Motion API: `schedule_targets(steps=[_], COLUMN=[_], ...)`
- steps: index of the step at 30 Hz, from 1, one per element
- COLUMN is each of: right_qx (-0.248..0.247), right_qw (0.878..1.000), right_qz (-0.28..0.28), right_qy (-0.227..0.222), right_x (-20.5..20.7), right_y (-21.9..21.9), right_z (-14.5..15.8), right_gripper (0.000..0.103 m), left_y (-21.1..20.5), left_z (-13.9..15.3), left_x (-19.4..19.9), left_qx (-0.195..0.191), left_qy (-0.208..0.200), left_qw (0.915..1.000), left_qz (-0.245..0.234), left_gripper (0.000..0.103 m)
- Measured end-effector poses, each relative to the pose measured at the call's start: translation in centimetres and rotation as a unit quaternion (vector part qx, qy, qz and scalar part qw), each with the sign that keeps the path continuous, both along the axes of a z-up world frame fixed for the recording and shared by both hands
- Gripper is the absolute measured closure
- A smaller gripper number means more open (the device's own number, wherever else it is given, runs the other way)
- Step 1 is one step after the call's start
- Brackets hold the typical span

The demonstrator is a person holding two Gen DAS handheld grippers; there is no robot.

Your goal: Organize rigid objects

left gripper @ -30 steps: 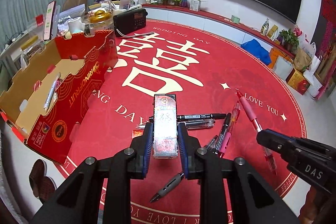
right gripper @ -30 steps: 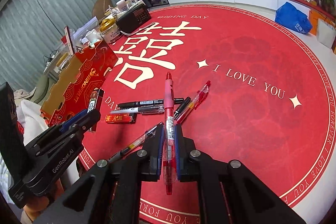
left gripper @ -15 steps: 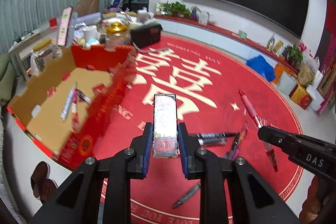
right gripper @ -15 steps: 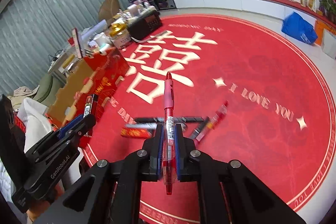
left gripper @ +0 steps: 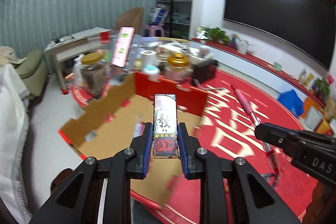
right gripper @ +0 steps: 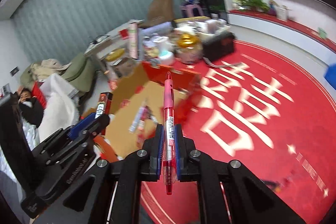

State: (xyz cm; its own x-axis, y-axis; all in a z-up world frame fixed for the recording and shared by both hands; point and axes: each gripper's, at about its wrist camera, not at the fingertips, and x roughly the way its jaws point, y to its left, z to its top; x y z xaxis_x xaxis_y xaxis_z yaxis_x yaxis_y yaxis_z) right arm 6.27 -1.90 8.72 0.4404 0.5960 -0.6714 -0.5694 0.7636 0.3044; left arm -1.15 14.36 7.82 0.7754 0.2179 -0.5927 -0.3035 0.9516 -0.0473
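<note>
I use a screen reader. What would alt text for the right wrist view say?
The right claw is shut on a pink and red pen, pointed towards an open cardboard box holding a few pens. The left claw holds a lighter at the left.

Left gripper [left gripper: 165, 138] clamped; right gripper [right gripper: 169, 140] clamped, both angled down.

Two grippers show, a left gripper [left gripper: 165, 141] and a right gripper [right gripper: 168, 145]. One lighter [left gripper: 165, 126], one pink pen [right gripper: 169, 117] and one open cardboard box [left gripper: 109, 107] can be counted. One pen-like item [right gripper: 138, 118] lies inside the box, with blurred bits beside it past counting, and two gold-lidded jars [left gripper: 178, 65] stand behind.
</note>
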Motion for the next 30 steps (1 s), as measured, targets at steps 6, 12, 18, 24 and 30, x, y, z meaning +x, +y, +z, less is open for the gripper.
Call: schedule_targets(steps=[6, 12, 18, 24, 30], right_qx=[0.002, -0.007, -0.019, -0.030, -0.037], right_qw=[0.999, 0.999, 0.999, 0.998, 0.998], right_qz=[0.039, 0.050, 0.050, 0.047, 0.043], right_qy=[0.002, 0.009, 0.013, 0.017, 0.022], right_x=[0.9, 2.0, 2.6, 3.3, 3.8], right_y=[5.7, 8.5, 9.4, 10.1, 10.4], right_z=[-0.1, -0.8, -1.4, -2.2, -2.8], right_gripper=[0.093, 0.093, 0.093, 0.093, 0.093], left_y=[4.4, 6.9, 8.2, 8.8, 9.0], left_z=[0.0, -0.8, -2.1, -3.3, -3.9], left_x=[1.3, 2.3, 3.4, 4.3, 5.1], left_qx=[0.008, 0.002, -0.007, -0.014, -0.017], left_qy=[0.007, 0.015, 0.032, 0.046, 0.053], left_qw=[0.9990, 0.9977, 0.9967, 0.9962, 0.9960], left_qz=[0.042, 0.066, 0.074, 0.073, 0.070], left_gripper=[0.078, 0.078, 0.078, 0.078, 0.078])
